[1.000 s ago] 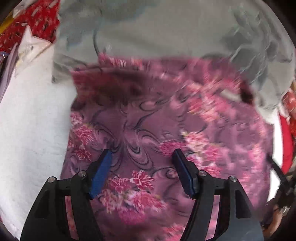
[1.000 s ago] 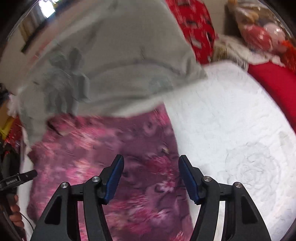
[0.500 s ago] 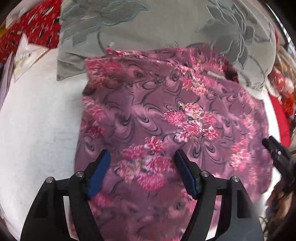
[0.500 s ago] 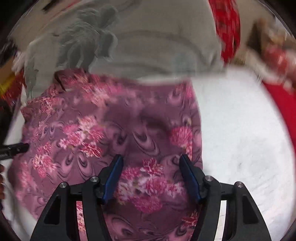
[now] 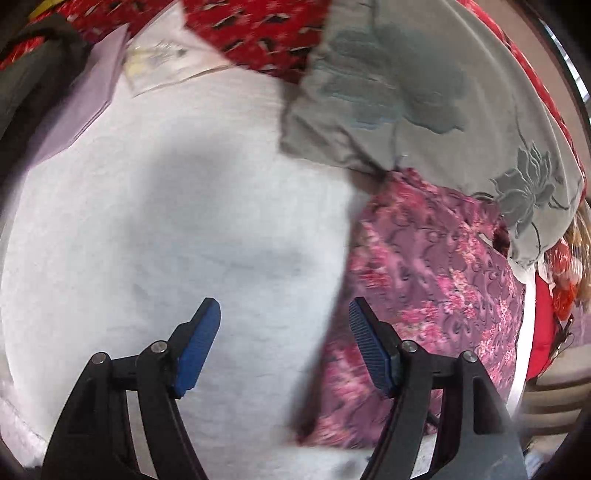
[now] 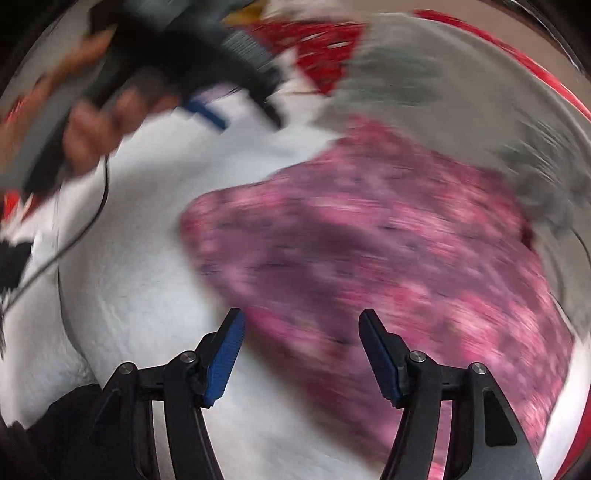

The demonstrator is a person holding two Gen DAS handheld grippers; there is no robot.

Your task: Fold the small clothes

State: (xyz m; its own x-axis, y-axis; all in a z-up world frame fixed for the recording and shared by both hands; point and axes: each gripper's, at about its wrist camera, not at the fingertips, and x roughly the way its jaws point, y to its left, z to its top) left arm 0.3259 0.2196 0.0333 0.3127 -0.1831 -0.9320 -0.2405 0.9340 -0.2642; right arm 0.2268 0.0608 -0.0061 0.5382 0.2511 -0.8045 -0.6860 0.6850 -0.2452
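Observation:
A purple cloth with pink flowers [image 5: 436, 280] lies spread flat on a white bed cover [image 5: 166, 229]. In the left wrist view it fills the right side, and my left gripper [image 5: 282, 314] stands open over bare white cover just left of the cloth's edge, nothing between its blue pads. In the blurred right wrist view the same cloth [image 6: 388, 251] spreads across the middle and right. My right gripper [image 6: 301, 325] is open above the cloth's near left edge, holding nothing. The left gripper [image 6: 207, 110], in a person's hand [image 6: 92, 129], shows at the upper left of that view.
A grey cushion with a flower pattern [image 5: 424, 99] lies behind the cloth, its edge meeting the cloth's far side. Red patterned fabric [image 5: 258, 33] and papers [image 5: 155, 59] lie at the far edge. A red cushion [image 5: 541, 332] sits to the right. A thin cable [image 6: 74, 229] trails at left.
Both grippers have swung left off the middle of the flowered cloth. The left one is now over bare white cover; the right one has rolled and sits at the cloth's left edge.

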